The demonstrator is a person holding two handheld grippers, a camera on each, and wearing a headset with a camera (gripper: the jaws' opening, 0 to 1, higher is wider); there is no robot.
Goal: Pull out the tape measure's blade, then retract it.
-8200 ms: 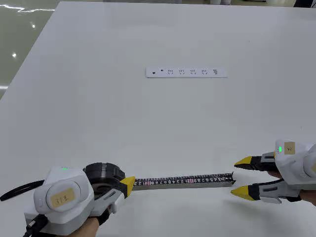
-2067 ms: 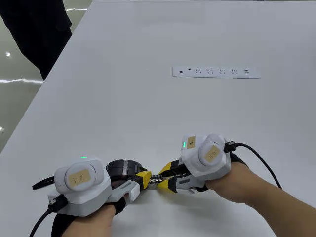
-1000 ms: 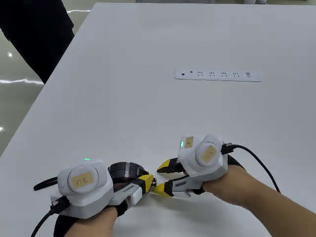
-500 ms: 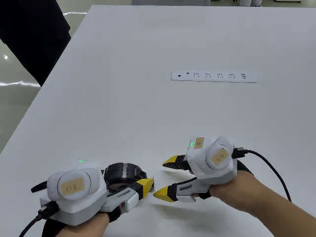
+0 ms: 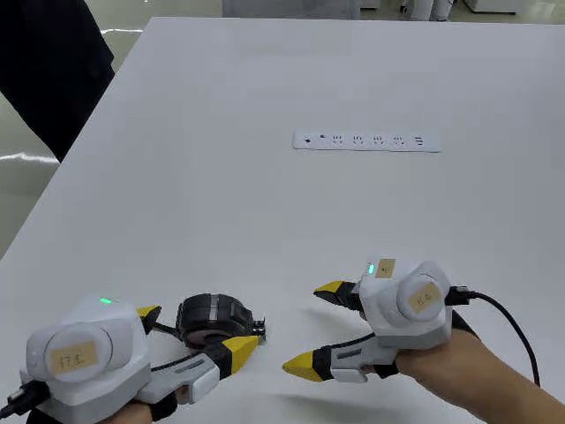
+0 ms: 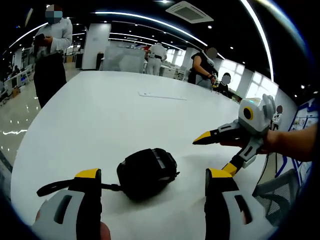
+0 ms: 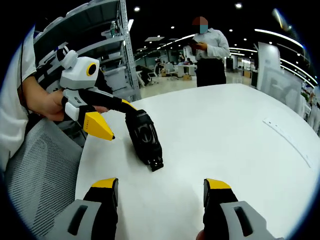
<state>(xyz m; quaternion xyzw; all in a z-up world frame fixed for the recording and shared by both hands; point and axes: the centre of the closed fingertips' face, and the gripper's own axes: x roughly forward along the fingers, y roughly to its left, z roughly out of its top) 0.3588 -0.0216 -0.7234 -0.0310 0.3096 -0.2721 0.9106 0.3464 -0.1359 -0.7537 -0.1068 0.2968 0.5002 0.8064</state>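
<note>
The black tape measure [image 5: 210, 316] lies on the white table [image 5: 265, 212] with its blade wound in; only the end hook shows at its case. My left gripper [image 5: 194, 329] stands open around it, and both yellow tips are clear of the case. In the left gripper view the tape measure [image 6: 147, 170] sits between and just ahead of the left gripper [image 6: 152, 174], its strap trailing left. My right gripper [image 5: 314, 326] is open and empty, a short way right of the case. The right gripper view shows the tape measure [image 7: 144, 137] ahead of the right gripper [image 7: 161, 183].
A white power strip [image 5: 366, 141] lies flat mid-table, farther away. The table's left edge runs beside a person in dark clothes [image 5: 44, 71]. A cable [image 5: 508, 314] trails from the right gripper. People stand beyond the table's far end [image 6: 50, 50].
The blade, out on the table 8 s ago, is back in its case. Over the last second the right gripper opened and drew away to the right. The left gripper opened off the case.
</note>
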